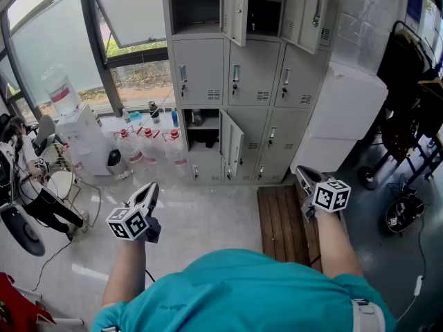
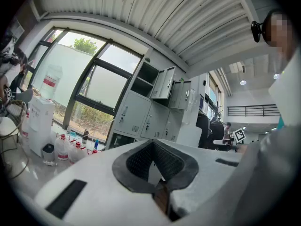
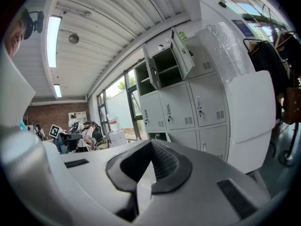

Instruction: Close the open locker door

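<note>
A person [image 1: 31, 185] sits at 9 o'clock. One water cooler [image 1: 76, 133] stands at 10 o'clock. Three bottles [image 1: 149, 147] with red caps stand on the floor just beside it. The left gripper [image 1: 151, 191] is at 8 o'clock. Its fingers [image 2: 141, 161] are pressed together with nothing in them. The lockers [image 1: 235, 81] stand at 12 o'clock, well apart from both grippers. Three doors hang open: two top doors [image 1: 235, 9] and one bottom door [image 1: 232, 144]. The right gripper [image 1: 304, 175] is at 4 o'clock. Its fingers [image 3: 164, 161] are pressed together too, holding nothing.
</note>
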Demonstrator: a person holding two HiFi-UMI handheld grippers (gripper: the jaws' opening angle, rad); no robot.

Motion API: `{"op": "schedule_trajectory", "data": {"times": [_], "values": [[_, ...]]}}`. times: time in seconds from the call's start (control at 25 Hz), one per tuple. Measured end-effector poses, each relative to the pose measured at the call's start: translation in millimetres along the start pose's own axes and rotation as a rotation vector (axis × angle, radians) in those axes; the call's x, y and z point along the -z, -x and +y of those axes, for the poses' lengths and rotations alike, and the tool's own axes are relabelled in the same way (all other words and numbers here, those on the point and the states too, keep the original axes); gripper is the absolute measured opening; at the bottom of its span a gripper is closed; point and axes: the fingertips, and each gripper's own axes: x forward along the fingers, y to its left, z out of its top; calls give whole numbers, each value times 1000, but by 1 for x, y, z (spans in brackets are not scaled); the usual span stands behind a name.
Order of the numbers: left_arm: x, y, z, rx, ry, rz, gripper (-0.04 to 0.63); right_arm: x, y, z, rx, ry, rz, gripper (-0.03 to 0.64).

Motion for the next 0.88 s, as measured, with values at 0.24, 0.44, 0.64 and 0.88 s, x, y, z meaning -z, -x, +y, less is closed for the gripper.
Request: {"op": "schedule_trajectory", "data": {"times": [0.24,0.44,0.64,0.88], "values": [[6,0,-2,5,2,-6,3,0,2,-1,-4,11,1,-3],[3,-8,-4,12,2,-4,3,-6,1,-2,-6,23,0,-3],[4,-16,-11,14,-1,1,3,-14,2,-9,-8,17,-30,-3],[4,-36,-36,16,-10,-1,3,-26,10,-23,-37,23,-42,-3]]}}
